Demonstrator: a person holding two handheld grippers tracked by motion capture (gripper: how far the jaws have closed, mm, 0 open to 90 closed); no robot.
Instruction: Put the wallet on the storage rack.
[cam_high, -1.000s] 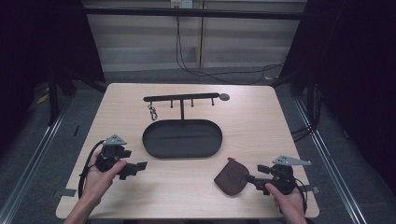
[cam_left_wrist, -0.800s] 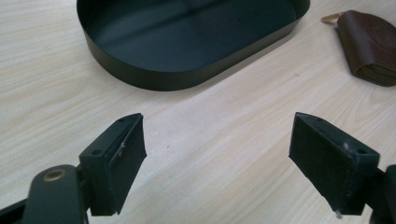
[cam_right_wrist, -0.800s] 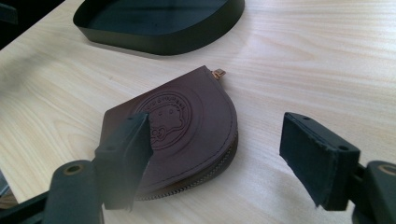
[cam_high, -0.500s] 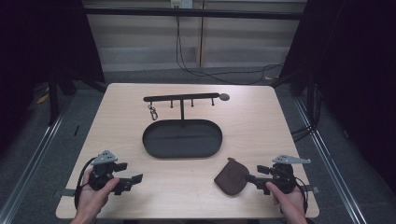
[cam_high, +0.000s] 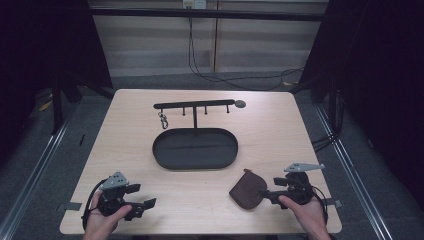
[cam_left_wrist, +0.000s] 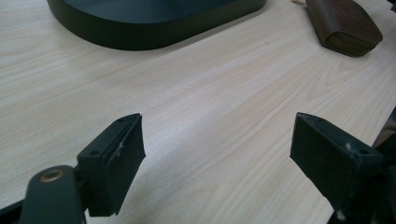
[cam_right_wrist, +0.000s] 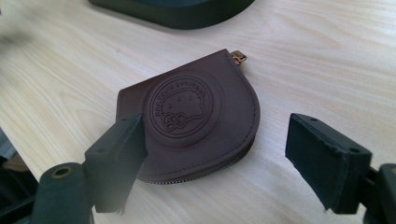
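bare table (cam_high: 300, 145) around the pouch (cam_high: 246, 189); tray (cam_high: 195, 149) stands beyond it.

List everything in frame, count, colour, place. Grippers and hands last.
table: 1, light wood, centre of the high view
oval tray: 1, black, middle of the table
hook rail: 1, black, on a post rising from the tray's far rim
key clip: 1, metallic, hanging from the rail's left end
coin pouch: 1, dark brown with an embossed round emblem, lying flat near the front right, just ahead of the right gripper
cables: several, black, on the floor behind the table
left gripper: 1, black, front left, fingers apart over bare table
right gripper: 1, black, front right, fingers apart on either side of the pouch
hands: 2, one on each gripper, at the bottom edge
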